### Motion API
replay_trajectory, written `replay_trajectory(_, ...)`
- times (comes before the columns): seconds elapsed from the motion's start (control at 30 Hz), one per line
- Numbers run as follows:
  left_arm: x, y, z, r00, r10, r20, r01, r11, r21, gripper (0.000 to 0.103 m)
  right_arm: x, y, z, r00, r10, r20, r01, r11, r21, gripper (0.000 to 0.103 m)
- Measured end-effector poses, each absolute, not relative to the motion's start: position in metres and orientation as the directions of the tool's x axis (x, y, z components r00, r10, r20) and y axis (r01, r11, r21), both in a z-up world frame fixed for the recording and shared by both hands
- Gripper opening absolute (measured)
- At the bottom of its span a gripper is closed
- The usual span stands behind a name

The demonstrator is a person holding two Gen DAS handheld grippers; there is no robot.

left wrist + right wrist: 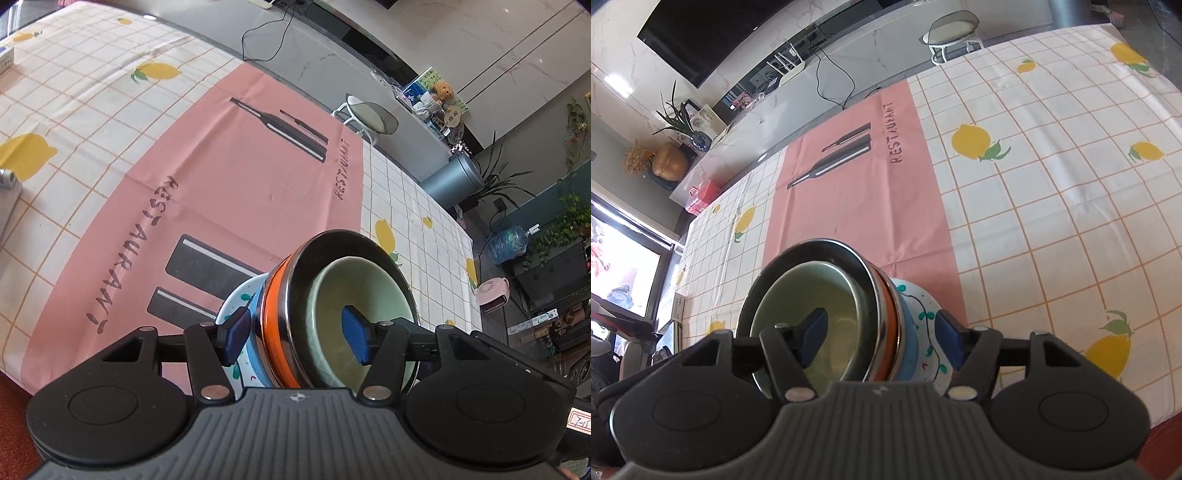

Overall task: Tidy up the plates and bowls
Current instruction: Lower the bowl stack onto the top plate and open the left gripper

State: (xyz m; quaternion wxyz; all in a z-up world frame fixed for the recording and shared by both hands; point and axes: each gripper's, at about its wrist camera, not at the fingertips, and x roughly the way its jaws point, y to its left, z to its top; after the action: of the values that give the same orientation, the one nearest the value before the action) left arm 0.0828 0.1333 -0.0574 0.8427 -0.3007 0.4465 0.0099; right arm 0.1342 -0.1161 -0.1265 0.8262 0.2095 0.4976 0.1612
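Lemon tablecloth (92,92) (pink placemat (221,177) atop) beyond the stacked bowls (332,295).

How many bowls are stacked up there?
3: a green bowl innermost, nested inside a steel bowl with an orange band, which sits in a white painted bowl. More could be hidden between them.

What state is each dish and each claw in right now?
Green bowl: nested inside the steel bowl.
Orange-banded steel bowl: stacked on the painted plate.
Painted plate: bottom of the stack.
Left claw: straddling the stack's edge, one finger inside the green bowl, one under the plate.
Right claw: straddling the opposite edge likewise.
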Motion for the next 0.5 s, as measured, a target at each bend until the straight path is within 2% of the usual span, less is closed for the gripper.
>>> replay_trajectory(0.2,0.068,0.120,-0.020,0.698,-0.155,-0.699,-0.205,0.893,-0.402,0.067,0.121,-0.122,-0.105,0.518,0.441,-0.733,-0.109,0.884,0.455,0.069)
replay_trajectory(0.5,0.026,0.084,0.027,0.816,-0.167,-0.553,0.041,0.972,-0.233,0.069,0.075,-0.125,-0.060,0.667,0.386,-0.637,-0.280,0.922,0.266,0.069)
